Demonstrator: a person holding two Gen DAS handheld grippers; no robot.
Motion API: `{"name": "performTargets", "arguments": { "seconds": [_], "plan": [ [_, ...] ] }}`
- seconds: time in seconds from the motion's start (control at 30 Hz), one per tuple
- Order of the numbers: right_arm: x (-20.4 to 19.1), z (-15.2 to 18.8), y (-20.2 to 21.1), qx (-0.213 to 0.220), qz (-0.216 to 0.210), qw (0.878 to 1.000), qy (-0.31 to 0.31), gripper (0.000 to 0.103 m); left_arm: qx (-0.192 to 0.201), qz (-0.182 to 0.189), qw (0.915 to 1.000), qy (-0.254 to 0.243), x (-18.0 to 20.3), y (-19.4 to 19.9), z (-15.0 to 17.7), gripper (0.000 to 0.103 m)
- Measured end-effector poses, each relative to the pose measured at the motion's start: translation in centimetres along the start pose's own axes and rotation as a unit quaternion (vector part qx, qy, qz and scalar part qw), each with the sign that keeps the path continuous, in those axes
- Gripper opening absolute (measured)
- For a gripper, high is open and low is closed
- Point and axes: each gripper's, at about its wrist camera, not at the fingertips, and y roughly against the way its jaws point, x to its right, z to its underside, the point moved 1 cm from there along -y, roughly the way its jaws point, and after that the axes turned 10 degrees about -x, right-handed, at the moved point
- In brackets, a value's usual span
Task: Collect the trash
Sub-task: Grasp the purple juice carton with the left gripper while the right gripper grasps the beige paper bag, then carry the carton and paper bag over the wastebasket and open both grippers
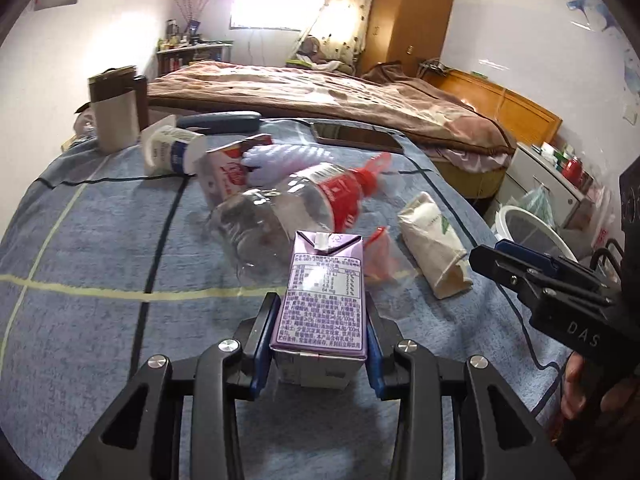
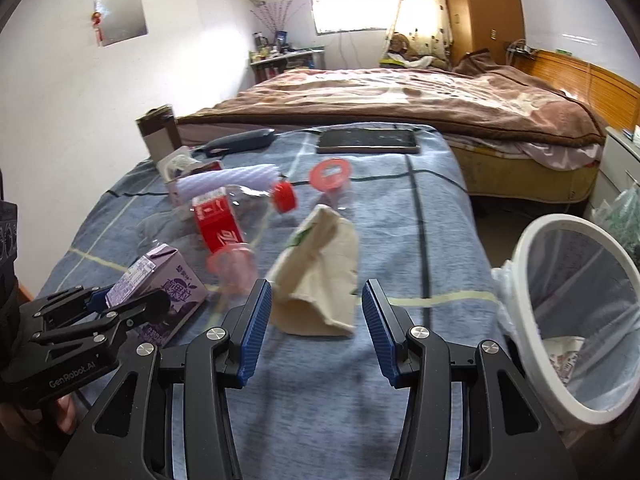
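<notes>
Left tool (image 1: 318, 344) clamps our purple carton (image 1: 324, 300), which stands upright on the blue-clothed counter (image 1: 100, 240); right tool (image 2: 316, 320) gapes empty, pads either side of a cream bag (image 2: 320, 276) without touching; white bin (image 2: 576, 320) sits just right.

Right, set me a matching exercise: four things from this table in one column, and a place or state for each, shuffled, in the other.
Things:
1. purple carton
2. cream paper bag
3. clear bottle
4. dark tablet

Places or states:
A. lying on its side, red label and cap
B. flat at the table's far edge, near the bed
C. between the left tool's pads
D. crumpled, just ahead of the open right tool

Pairs: 1-C, 2-D, 3-A, 4-B
</notes>
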Motion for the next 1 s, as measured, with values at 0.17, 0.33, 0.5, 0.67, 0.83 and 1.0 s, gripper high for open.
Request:
{"name": "performTargets", "arguments": {
  "seconds": [0.17,0.33,0.5,0.67,0.83,1.0],
  "plan": [
    [-1.4,0.0,-0.6,-0.002,-0.002,1.000,0.023,0.049,-0.001,-0.008,0.9999,0.008,-0.6,0.2,0.4,0.040],
    [-1.5,-0.5,-1.9,-0.019,0.007,1.000,0.017,0.049,-0.002,-0.004,0.9999,0.014,-0.9,0.0,0.6,0.040],
    [-1.4,-0.8,-2.4,-0.024,0.006,1.000,0.009,0.049,-0.005,0.001,0.9998,0.017,-0.9,-0.1,0.5,0.040],
    [-1.4,-0.7,-2.9,-0.033,0.014,0.999,0.007,0.032,-0.005,0.002,0.9998,0.019,-0.9,-0.3,0.4,0.040],
    [-1.4,-0.5,-2.4,-0.025,0.017,1.000,0.006,0.017,-0.006,0.004,0.9998,0.019,-0.8,-0.5,0.4,0.040],
    [-0.8,-0.2,-2.6,-0.032,0.005,0.999,-0.007,0.010,-0.006,0.007,0.9998,0.019,-0.4,-0.3,0.4,0.040]
  ]
}}
